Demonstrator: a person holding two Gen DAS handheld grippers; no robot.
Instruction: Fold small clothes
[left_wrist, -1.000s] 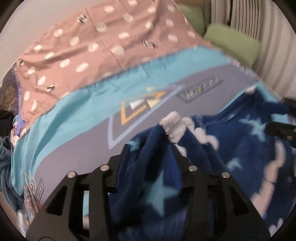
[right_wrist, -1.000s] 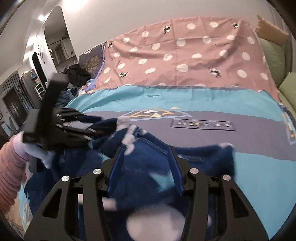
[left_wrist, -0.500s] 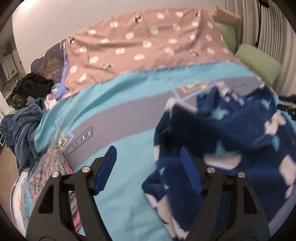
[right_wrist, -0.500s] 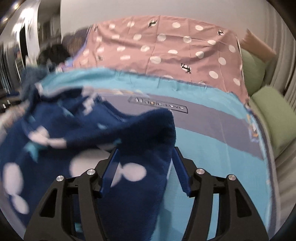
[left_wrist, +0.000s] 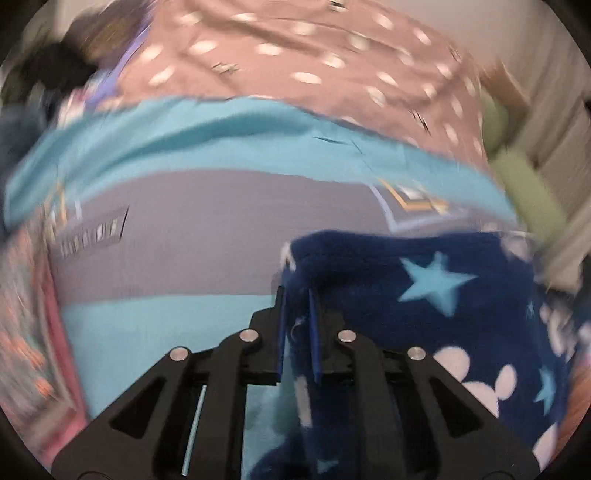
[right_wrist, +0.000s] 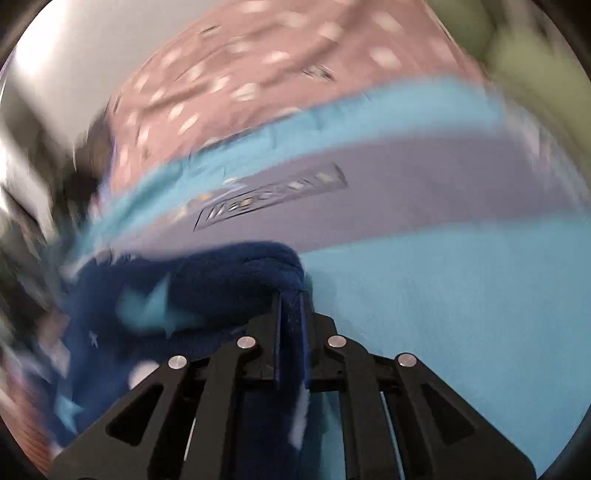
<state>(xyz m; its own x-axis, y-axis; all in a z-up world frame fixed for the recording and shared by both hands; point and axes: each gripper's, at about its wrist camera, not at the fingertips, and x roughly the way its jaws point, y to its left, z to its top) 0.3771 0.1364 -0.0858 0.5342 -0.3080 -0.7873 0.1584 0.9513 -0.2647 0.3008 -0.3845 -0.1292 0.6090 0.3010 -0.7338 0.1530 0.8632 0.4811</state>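
Garment spans between both grippers, long axis running gripper to gripper.

Bed cover, turquoise and grey cotton with a printed label, lies ahead of and below both grippers. Dark blue fleece garment with pale stars and white dots hangs from both: it trails to the right of the left gripper and to the left of the right gripper, so each holds one end of the same top edge. Both sets of jaws are pinched narrow on a fleece fold. Neither arm looks nearer the bed; frames are motion-blurred. Judgement: the next move needs the edge kept taut and level for laying down.
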